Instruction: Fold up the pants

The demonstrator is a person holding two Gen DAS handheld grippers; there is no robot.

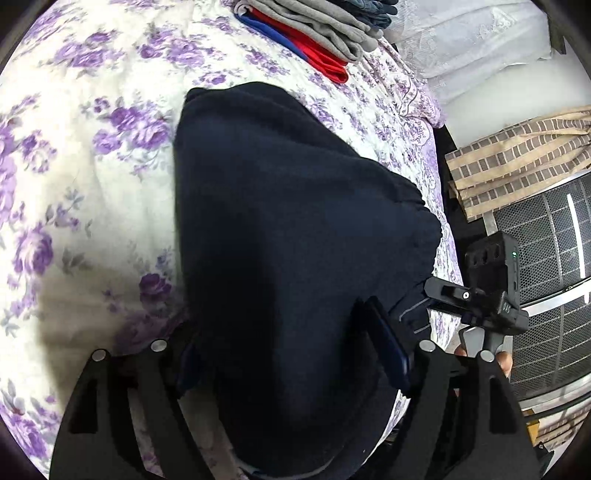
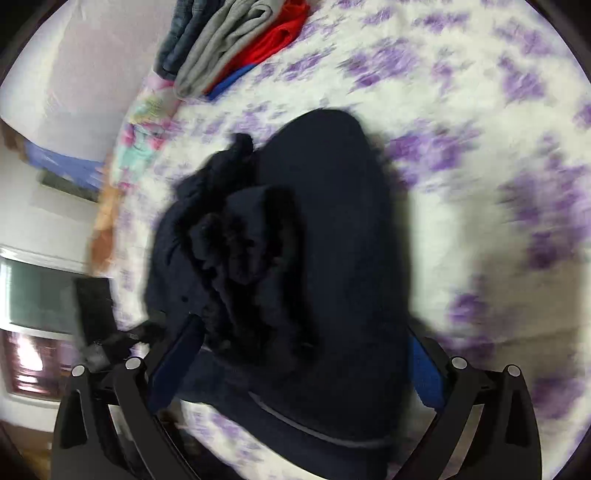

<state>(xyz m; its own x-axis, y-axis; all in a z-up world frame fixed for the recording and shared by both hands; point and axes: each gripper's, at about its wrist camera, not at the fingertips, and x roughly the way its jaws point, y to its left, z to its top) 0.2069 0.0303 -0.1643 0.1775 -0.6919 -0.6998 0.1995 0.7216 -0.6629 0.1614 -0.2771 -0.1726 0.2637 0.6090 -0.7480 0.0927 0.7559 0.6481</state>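
Dark navy pants [image 1: 280, 221] lie bunched on a white bedspread with purple flowers [image 1: 92, 177]. In the left wrist view my left gripper [image 1: 288, 354] has its blue-padded fingers spread wide around the near end of the pants, not clamped. The right gripper [image 1: 443, 299] shows at the right edge of the pants, near a hem with a grey stripe. In the blurred right wrist view the pants [image 2: 295, 258] are crumpled, and my right gripper [image 2: 306, 354] is open with its fingers on either side of the cloth.
A stack of folded clothes [image 1: 325, 29], grey, red, blue and denim, lies at the far end of the bed; it also shows in the right wrist view [image 2: 229, 40]. Right of the bed edge are a plaid cloth [image 1: 517, 158] and a wire-mesh basket [image 1: 546, 280].
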